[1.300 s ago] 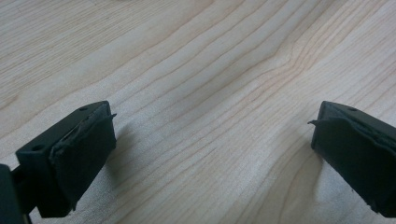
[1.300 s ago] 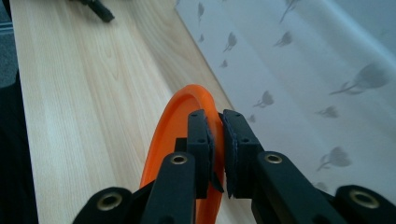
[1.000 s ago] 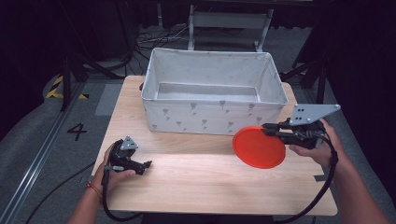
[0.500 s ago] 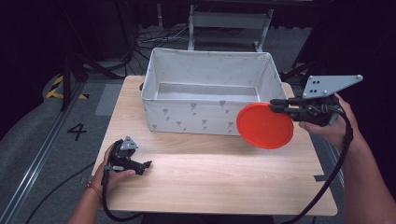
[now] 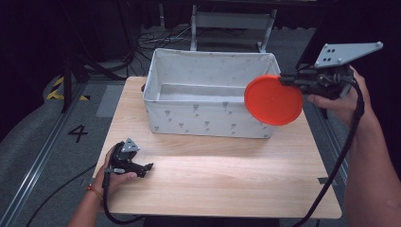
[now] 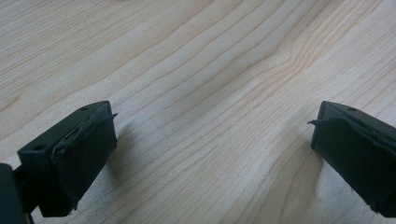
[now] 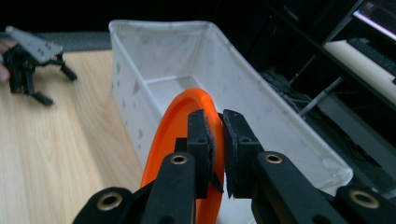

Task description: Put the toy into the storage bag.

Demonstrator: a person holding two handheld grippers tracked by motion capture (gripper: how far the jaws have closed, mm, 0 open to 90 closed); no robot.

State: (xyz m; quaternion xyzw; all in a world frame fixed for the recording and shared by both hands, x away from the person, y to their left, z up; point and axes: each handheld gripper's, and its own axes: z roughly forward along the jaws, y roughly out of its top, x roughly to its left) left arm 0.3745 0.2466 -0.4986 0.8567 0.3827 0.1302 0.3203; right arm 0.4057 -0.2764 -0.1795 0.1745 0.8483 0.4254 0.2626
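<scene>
Orange plate edge-clamped in raised right tool

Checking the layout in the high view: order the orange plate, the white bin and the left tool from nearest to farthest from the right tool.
1. orange plate, clamped in the right tool.
2. white bin, just left of it.
3. left tool, at the table's near left.
</scene>
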